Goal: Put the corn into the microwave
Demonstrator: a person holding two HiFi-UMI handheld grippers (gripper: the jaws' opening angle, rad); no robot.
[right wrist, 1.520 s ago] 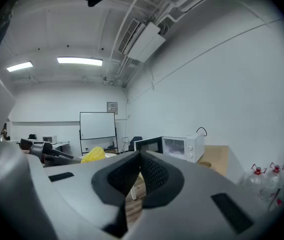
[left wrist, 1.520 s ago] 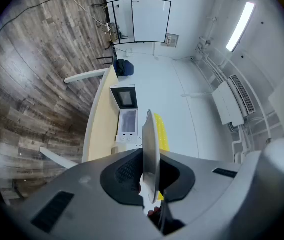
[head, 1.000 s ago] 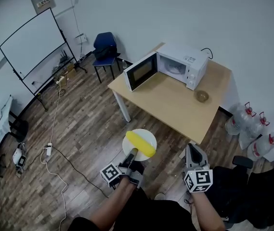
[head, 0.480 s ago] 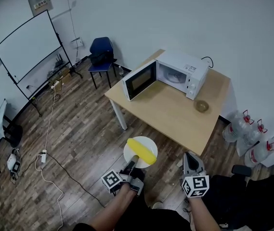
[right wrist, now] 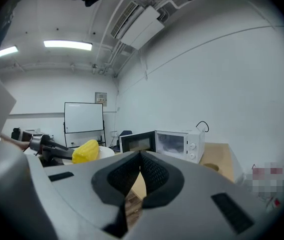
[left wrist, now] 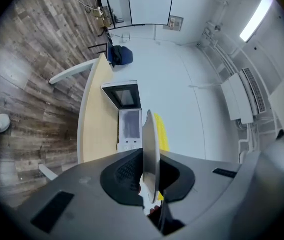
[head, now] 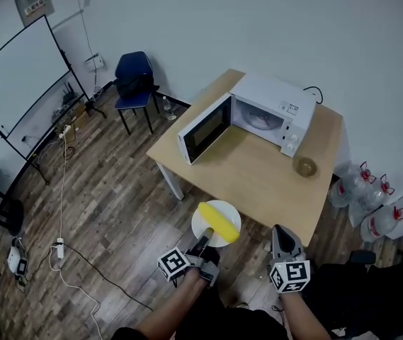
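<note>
A yellow corn cob [head: 219,222] lies on a round white plate [head: 230,210]. My left gripper [head: 205,239] is shut on the plate's near rim and holds it level above the floor, just short of the table's [head: 258,172] front edge. In the left gripper view the plate [left wrist: 150,144] runs edge-on between the jaws, with the corn [left wrist: 160,132] beside it. The white microwave [head: 270,110] stands at the table's back with its door [head: 205,128] swung open to the left. My right gripper [head: 280,234] is shut and holds nothing. Its view shows the corn [right wrist: 85,151] and the microwave [right wrist: 177,144].
A small brown bowl [head: 305,166] sits on the table to the right of the microwave. A blue chair [head: 133,76] and a whiteboard [head: 11,73] stand at the left. Water bottles [head: 371,198] are on the floor at the right, and a cable [head: 63,211] trails over the wood floor.
Both grippers and the plate with the corn have come closer to the table's front edge. The table and microwave look nearer. Neither grip has changed.
</note>
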